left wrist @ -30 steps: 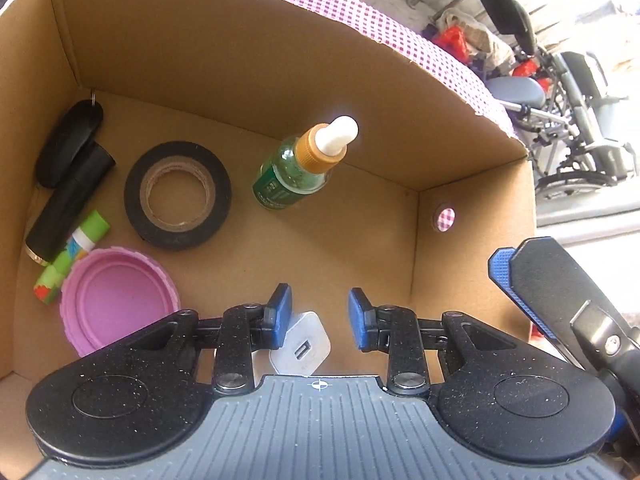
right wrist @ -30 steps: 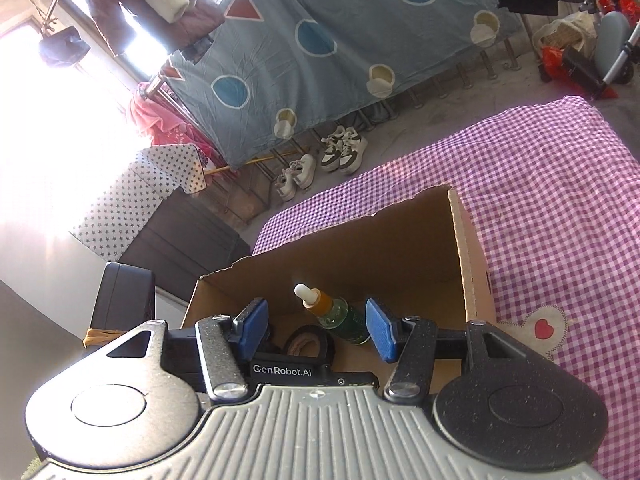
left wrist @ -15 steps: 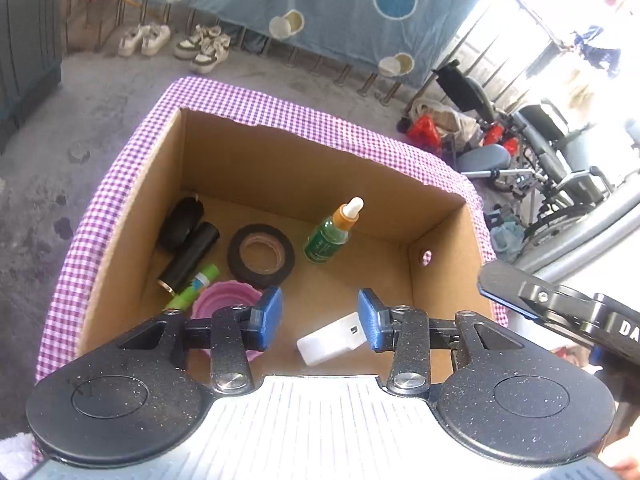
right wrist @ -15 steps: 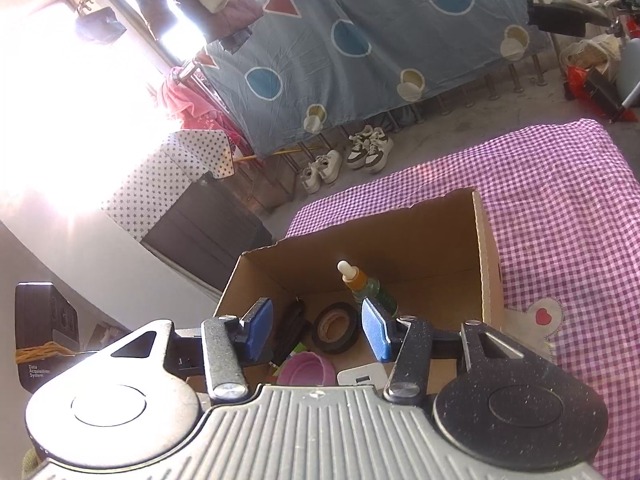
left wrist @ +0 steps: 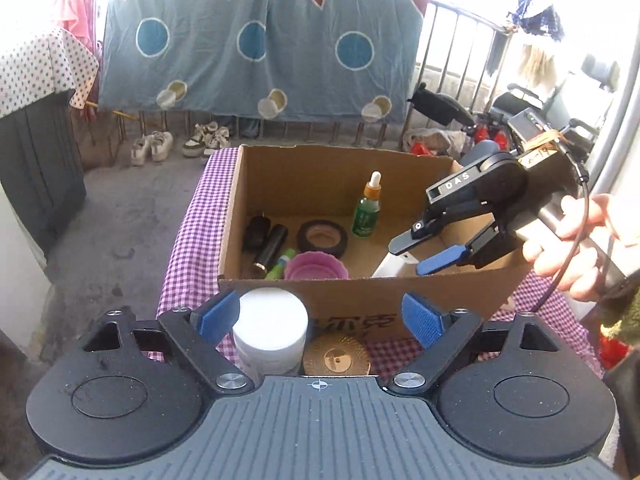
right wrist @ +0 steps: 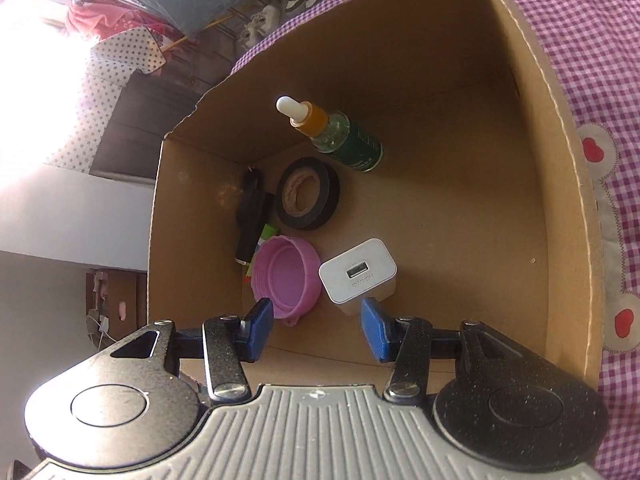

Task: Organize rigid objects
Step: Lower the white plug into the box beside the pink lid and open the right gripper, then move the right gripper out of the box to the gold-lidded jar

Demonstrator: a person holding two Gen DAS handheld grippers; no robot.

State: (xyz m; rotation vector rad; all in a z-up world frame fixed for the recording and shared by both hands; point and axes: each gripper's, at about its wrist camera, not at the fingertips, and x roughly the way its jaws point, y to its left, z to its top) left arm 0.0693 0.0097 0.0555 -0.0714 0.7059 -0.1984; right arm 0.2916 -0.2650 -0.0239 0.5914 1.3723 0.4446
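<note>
outside the open brown cardboard box, on the near side of the purple-and-white checked worktop, now hang the left tongs, pulled back and up from the box floor where they hovered a second ago. jaws opening and already wide apart, with nothing pressed between the blue pads; white round lidded plastic jar standing just inside the left pad, and a flat gold ribbed disc lying beside it, both not yet boxed. white square usb charger block, a second ago right at those pads, now left lying free in the box next to the pink plastic screw lid, so that item looks delivered. over the box instead, the right tongs, lowered from a higher outside view, jaws part open and empty just above the charger. already stowed: black tape roll, green dropper bottle with orange collar, and dark cylinders by the left wall. likely next for the left: the jar, judging by where the spread jaws sit.
</note>
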